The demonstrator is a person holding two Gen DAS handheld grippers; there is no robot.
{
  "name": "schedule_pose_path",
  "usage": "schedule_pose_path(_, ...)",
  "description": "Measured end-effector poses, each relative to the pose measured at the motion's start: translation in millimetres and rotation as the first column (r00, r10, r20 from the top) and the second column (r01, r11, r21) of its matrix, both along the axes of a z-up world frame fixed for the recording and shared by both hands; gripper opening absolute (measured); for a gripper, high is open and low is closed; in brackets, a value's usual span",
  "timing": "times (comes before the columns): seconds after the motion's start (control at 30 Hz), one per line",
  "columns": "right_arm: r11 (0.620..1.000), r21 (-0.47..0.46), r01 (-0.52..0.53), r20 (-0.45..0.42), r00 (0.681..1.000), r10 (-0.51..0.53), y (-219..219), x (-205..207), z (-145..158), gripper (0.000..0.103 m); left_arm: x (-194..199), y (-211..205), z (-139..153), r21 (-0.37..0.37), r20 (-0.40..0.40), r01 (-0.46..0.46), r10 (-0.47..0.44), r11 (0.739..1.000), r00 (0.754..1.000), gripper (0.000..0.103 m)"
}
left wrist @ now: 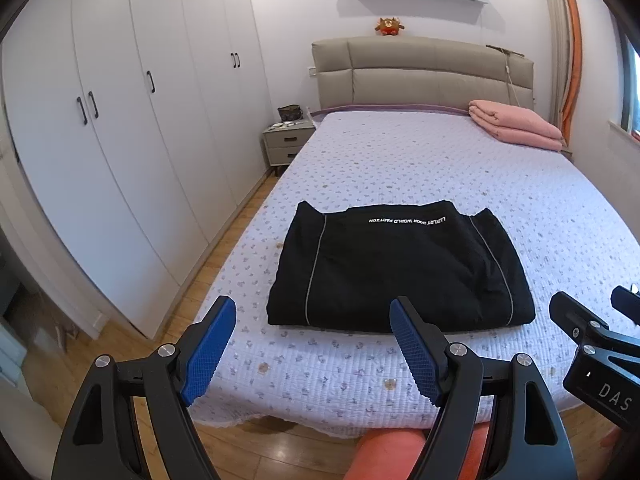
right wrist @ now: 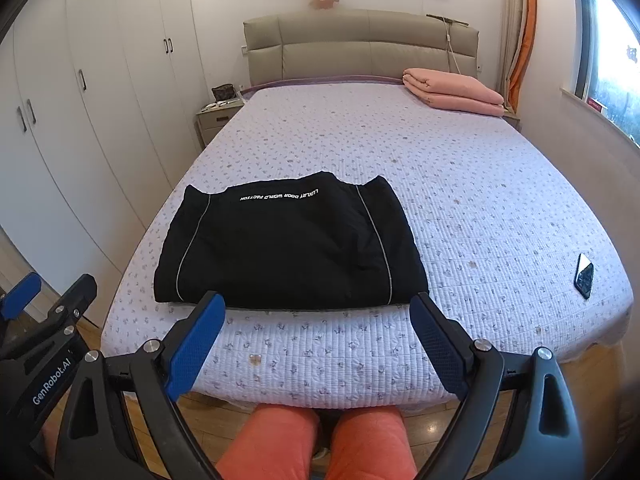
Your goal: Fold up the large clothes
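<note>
item: black garment point(left wrist: 400, 268), large, with pale piping down each side and a line of white lettering near its far edge. condition: lies as a compact rectangle, edges roughly squared, flat on the bed point(left wrist: 440, 160) near the foot end, towards the wardrobe side. nothing rests on it.

item: left tool point(left wrist: 312, 344), blue pads, jaws standing wide with nothing between them; held above the near edge of the bed, apart from the garment, pointing down towards it.

item: right tool point(right wrist: 316, 336), blue pads, jaws likewise wide and empty; hovers just short of the garment's near hem, not touching.

other contents: folded pink blanket point(right wrist: 454, 94) at the far corner by the headboard point(right wrist: 360, 44); phone point(right wrist: 584, 274) on the quilt well to the right of the garment; bedside cabinet point(left wrist: 288, 140); white wardrobe point(left wrist: 120, 120); the person's orange-clad legs point(right wrist: 320, 440) below the bed's foot.

step in hand, as judged: the fold looks complete or nearly so; both tools wait clear of the cloth.

next move, as judged: either a final halving, which calls for both tools to pinch the near corners together through all layers and carry them over evenly, or simply smoothing and leaving it. the thick layered hem would need a deep bite to avoid shedding layers.
</note>
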State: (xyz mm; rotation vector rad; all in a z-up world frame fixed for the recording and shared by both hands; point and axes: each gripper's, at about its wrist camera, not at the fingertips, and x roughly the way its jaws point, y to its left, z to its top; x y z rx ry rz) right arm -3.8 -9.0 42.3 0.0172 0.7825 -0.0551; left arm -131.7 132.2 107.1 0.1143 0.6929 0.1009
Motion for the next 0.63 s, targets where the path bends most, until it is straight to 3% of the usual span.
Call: schedule_pose_path(0.63,1.0,0.003,-0.001,-0.018,1.0,0.001,1.0,1.7,-8.3,0.095,-0.4,-3.1,-9.2,0.011,0.005,0.019,-0.019,1.0,1.0,0.08)
